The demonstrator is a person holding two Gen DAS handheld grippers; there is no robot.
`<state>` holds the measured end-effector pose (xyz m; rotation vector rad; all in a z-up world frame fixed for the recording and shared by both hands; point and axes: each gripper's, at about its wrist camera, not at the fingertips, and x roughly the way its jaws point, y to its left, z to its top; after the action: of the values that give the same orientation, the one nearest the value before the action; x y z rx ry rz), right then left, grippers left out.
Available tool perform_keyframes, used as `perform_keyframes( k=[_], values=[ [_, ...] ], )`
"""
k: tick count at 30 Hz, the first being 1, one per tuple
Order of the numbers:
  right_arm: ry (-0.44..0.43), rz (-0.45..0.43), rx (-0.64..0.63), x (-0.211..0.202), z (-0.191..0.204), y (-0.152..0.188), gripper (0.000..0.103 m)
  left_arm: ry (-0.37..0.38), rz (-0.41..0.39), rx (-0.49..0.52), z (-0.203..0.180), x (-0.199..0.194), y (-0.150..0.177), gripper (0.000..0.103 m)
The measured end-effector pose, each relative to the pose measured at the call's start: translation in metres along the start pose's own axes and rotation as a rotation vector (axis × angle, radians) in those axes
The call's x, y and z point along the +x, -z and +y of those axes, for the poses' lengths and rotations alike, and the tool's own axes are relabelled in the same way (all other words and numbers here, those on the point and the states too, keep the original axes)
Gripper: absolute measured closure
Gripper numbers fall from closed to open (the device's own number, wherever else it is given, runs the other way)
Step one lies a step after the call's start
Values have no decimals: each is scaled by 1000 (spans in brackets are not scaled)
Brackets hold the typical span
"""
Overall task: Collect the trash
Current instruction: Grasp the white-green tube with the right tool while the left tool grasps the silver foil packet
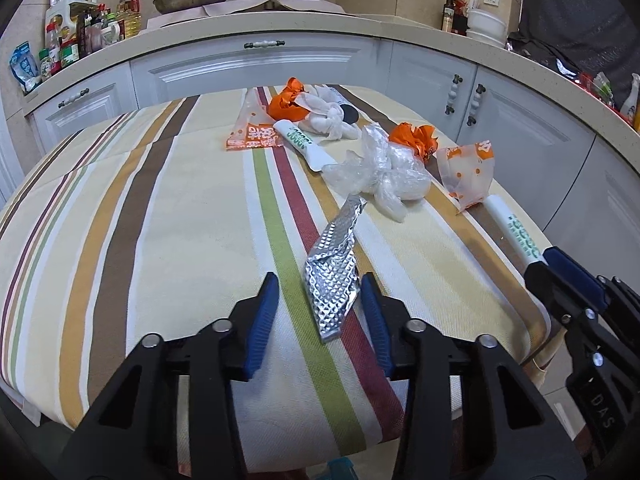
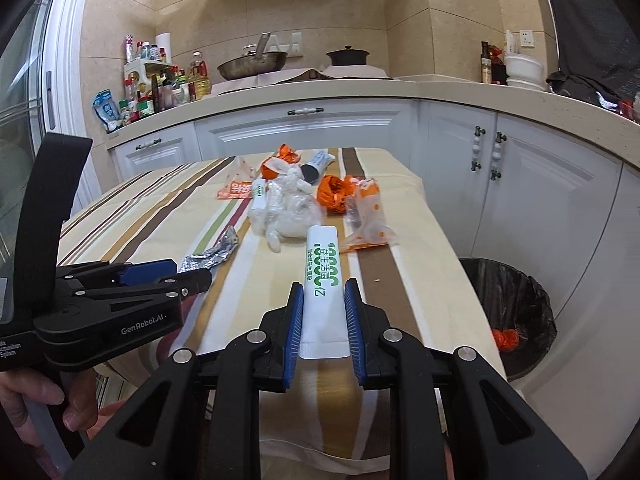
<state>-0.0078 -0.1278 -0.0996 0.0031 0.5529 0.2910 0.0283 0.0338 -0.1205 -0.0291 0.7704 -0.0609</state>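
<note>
Trash lies on the striped tablecloth (image 1: 160, 216). A crumpled silver foil wrapper (image 1: 332, 280) lies between the open fingers of my left gripper (image 1: 320, 292); its right edge is near the right finger. It also shows in the right wrist view (image 2: 210, 255). A white tube with green print (image 2: 322, 280) lies between the fingers of my right gripper (image 2: 323, 294), which flank it closely, still slightly apart. The tube also shows in the left wrist view (image 1: 516, 232). Further back lie a clear plastic bag (image 1: 380, 172), orange wrappers (image 1: 414, 138), an orange-printed bag (image 1: 468, 172) and a second white tube (image 1: 300, 140).
A bin with a black liner (image 2: 516, 312) stands on the floor right of the table, with an orange scrap inside. White cabinets (image 2: 304, 136) and a counter with bottles, a wok and a pot run behind the table. The left gripper's body (image 2: 100, 304) is left of my right gripper.
</note>
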Motion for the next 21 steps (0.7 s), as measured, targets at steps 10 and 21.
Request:
perform_keyframes(
  k=[10,21],
  values=[
    [32,-7,19,-4,-11,1,81,12,-21,23,-4,-3,1,76],
    [101,-30,39,-13,-34,-11,81,86,-89,58,-29,-40,-20,76]
  ],
)
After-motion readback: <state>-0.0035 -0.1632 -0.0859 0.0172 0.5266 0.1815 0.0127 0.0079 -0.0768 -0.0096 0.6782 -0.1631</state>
